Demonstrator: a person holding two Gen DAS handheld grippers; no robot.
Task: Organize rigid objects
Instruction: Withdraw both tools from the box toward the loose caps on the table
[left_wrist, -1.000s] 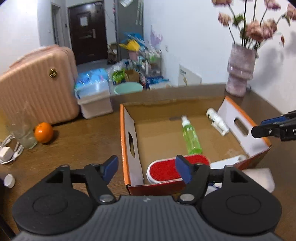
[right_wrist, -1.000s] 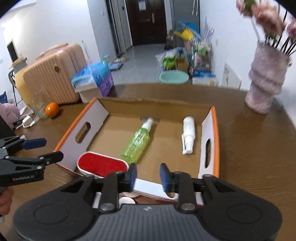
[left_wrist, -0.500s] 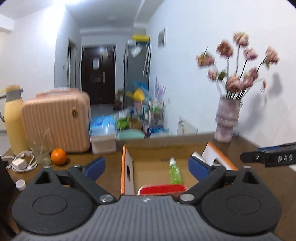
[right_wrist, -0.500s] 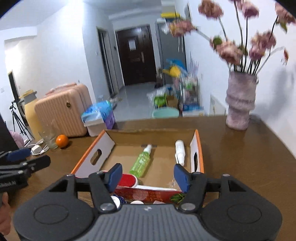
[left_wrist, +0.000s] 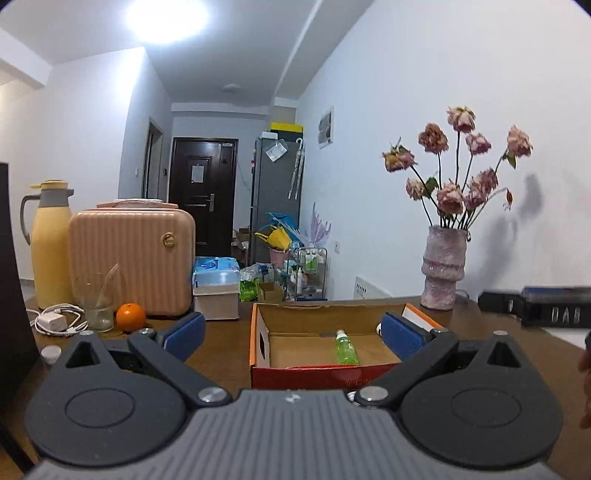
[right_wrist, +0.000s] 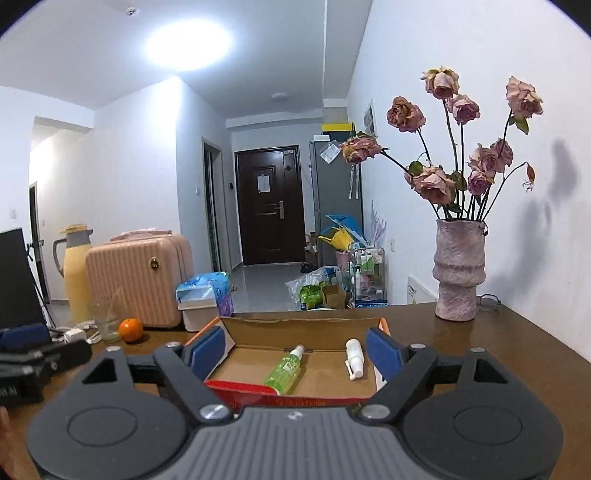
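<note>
An open cardboard box with orange edges and a red front wall (left_wrist: 317, 373) sits on the brown table; it also shows in the right wrist view (right_wrist: 295, 397). A green spray bottle (left_wrist: 346, 352) (right_wrist: 285, 373) lies inside it, with a white spray bottle (right_wrist: 354, 360) beside it. My left gripper (left_wrist: 293, 338) is open and empty, held level in front of the box. My right gripper (right_wrist: 295, 350) is open and empty, also in front of the box. The red brush seen earlier is hidden behind the box's front wall.
A pink vase with dried roses (right_wrist: 458, 273) stands at the back right. On the left are an orange (left_wrist: 130, 316), a glass (left_wrist: 96, 310), a white charger with cable (left_wrist: 55, 321), a pink suitcase (left_wrist: 133, 262) and a yellow thermos (left_wrist: 50, 243).
Both grippers have tilted up from looking down into the box to looking level across the room, and pulled back. Both have opened wider.
</note>
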